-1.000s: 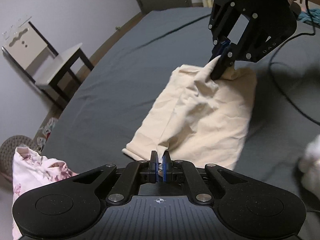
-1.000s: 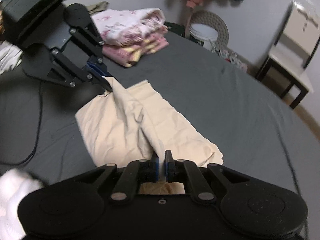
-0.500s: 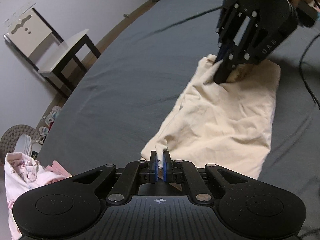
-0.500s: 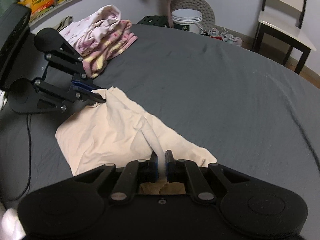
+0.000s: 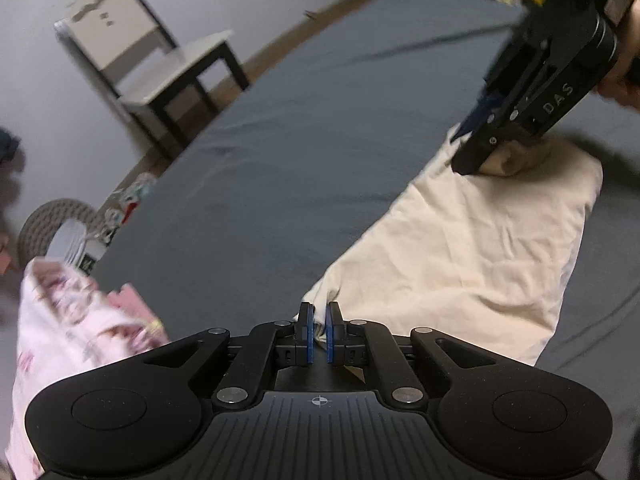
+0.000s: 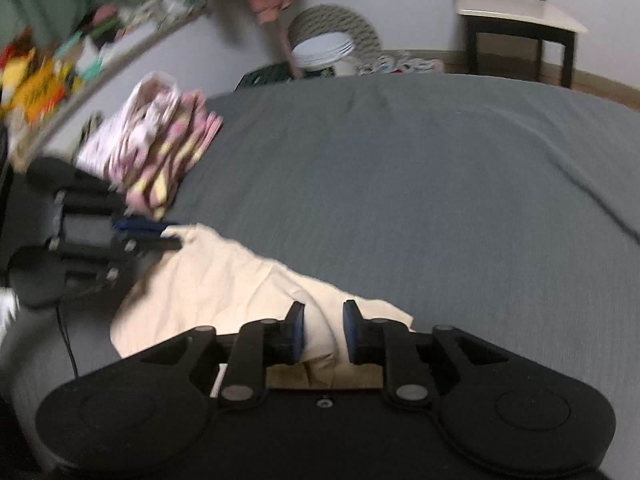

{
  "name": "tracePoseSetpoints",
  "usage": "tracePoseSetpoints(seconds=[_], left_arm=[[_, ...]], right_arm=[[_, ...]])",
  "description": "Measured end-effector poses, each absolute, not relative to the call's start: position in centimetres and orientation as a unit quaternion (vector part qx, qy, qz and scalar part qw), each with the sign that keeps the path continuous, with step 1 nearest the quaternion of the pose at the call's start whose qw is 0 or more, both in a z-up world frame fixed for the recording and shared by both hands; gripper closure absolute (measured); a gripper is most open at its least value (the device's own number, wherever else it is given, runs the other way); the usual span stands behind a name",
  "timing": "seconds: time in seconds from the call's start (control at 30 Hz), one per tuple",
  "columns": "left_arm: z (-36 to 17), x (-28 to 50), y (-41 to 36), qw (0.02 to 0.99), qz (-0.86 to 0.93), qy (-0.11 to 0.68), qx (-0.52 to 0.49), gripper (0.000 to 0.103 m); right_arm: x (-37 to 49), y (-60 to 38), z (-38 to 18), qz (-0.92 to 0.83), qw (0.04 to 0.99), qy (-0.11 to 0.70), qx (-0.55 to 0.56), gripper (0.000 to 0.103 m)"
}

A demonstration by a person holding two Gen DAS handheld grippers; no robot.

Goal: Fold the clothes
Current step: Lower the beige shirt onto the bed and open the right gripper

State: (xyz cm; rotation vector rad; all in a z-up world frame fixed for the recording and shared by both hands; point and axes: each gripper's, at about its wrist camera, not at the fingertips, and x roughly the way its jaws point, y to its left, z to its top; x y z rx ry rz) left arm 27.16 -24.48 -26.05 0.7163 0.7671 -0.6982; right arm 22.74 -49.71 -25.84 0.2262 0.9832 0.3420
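Left tongs (image 5: 318, 334): blue pads drawn close, only a narrow gap, pinching a corner of the cream cotton garment (image 5: 472, 248).
Right tongs (image 6: 323, 330): parted wide, a bunched fold of the cream garment lying loose between the pads, touching the left one; the right one stands clear.
Cream garment: spread flat on the dark grey bed sheet (image 6: 420, 184), stretched between both tongs; its edge runs from one pair to the other.
Folded pile: pink floral clothes (image 6: 152, 148) just beyond the left tongs, on the bed's edge.
Far side of the bed from the tongs: white-seated chair with black legs (image 5: 160, 68), round woven basket (image 6: 334, 26) against the wall; blurred.
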Motion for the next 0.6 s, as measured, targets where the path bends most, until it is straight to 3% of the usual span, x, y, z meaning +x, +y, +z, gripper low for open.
tracePoseSetpoints(seconds=[0.1, 0.33, 0.43, 0.6], left_arm=[[-24.8, 25.7, -23.6, 0.835, -0.318, 0.334, 0.299, 0.098], [-24.4, 21.9, -21.7, 0.891, -0.294, 0.273, 0.211, 0.097], [-25.5, 21.3, -20.9, 0.889, -0.31, 0.298, 0.158, 0.097], [-28.8, 20.5, -21.1, 0.876, -0.323, 0.336, 0.126, 0.097]], right_arm=[[21.9, -51.7, -25.6, 0.141, 0.873, 0.438, 0.163, 0.07], [18.6, -54.9, -25.3, 0.125, 0.863, 0.412, 0.262, 0.067], [16.4, -54.5, -25.8, 0.135, 0.852, 0.419, 0.284, 0.06], [15.1, -53.9, -27.8, 0.145, 0.835, 0.406, 0.342, 0.062]])
